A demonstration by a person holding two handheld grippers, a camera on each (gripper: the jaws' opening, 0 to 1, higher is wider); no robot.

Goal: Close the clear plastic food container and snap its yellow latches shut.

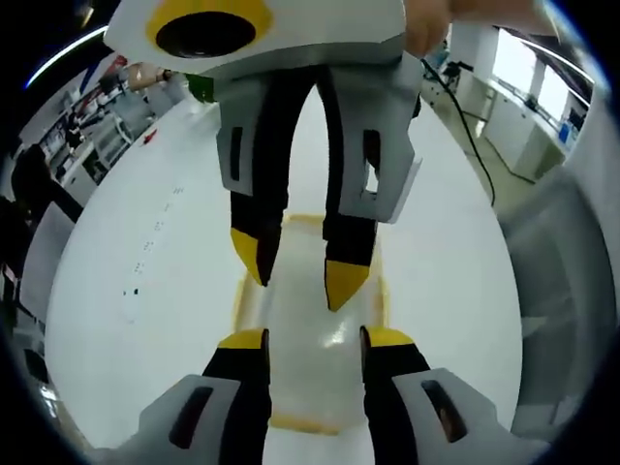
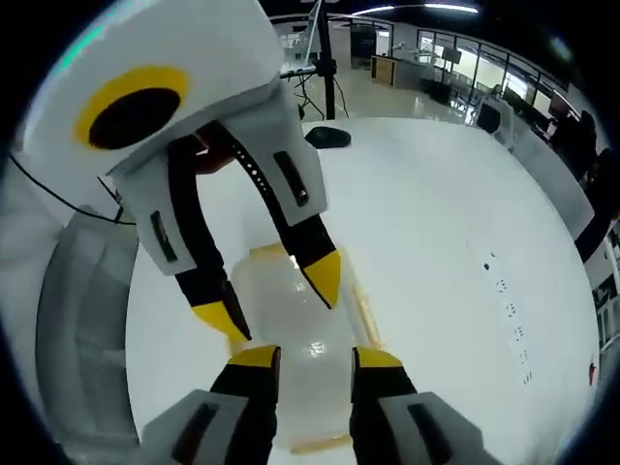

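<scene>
1. While spread apart, left gripper (image 1: 312,339) hovers over clear plastic food container with yellow latches (image 1: 315,334) on white table (image 1: 145,242).
2. Opposite, right gripper (image 2: 316,356) likewise released, gripping nothing, container (image 2: 291,339) directly beneath.

Left gripper (image 1: 316,339): grey body, black jaws, yellow tips.
Right gripper (image 2: 317,357): grey body, black jaws, yellow tips.
Container (image 1: 315,329): clear plastic, yellow latches along edges.
Table (image 1: 145,252): white, small dark marks.
Mouse (image 2: 327,138): black.
</scene>
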